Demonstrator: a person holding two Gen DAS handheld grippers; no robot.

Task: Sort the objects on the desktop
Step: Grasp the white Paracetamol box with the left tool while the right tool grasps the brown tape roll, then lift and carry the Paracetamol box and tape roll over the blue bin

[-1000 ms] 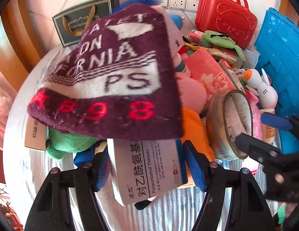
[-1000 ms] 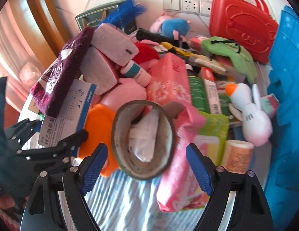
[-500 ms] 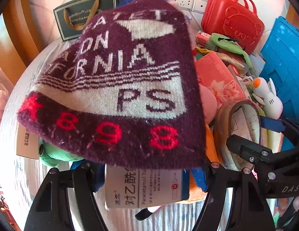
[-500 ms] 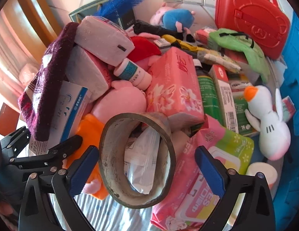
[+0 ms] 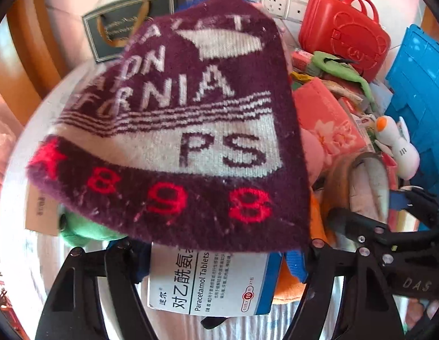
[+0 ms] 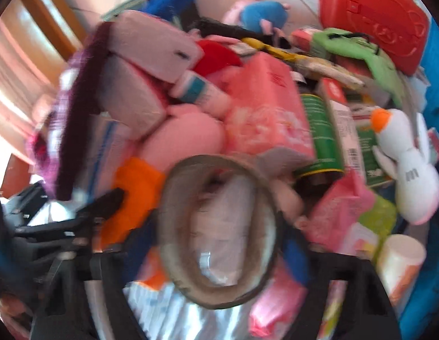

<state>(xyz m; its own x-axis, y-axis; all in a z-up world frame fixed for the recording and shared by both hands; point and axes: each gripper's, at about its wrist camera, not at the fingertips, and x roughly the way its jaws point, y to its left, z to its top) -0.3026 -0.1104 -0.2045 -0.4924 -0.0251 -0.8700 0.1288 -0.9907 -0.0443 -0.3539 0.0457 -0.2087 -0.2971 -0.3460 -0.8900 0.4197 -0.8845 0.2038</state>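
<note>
My left fingers [image 5: 219,257] grip the white and blue paracetamol tablet box [image 5: 211,280] by its two sides, blue pads pressed to it. A maroon knitted hat [image 5: 174,141] with white letters and red numerals lies draped over the top of the box and fills most of the left view. Under its edge a green plush toy [image 5: 80,226] peeks out on the bench [image 5: 35,269].

My right fingers [image 6: 219,257] have just been closing, and the brown tape roll [image 6: 219,232] stands on edge between them. The picture is blurred there, so I think the pads meet its sides, but I cannot tell for sure. Crumpled clear wrap shows through the roll's hole.

The roll sits at the near edge of the pile, just beside an orange plush piece [image 6: 134,192] and a pink tissue pack [image 6: 264,119]. Behind stand a green can [image 6: 321,136], a white duck toy [image 6: 406,170] and a red toy case [image 6: 372,19], with a blue crate [image 5: 417,85] on the right.
</note>
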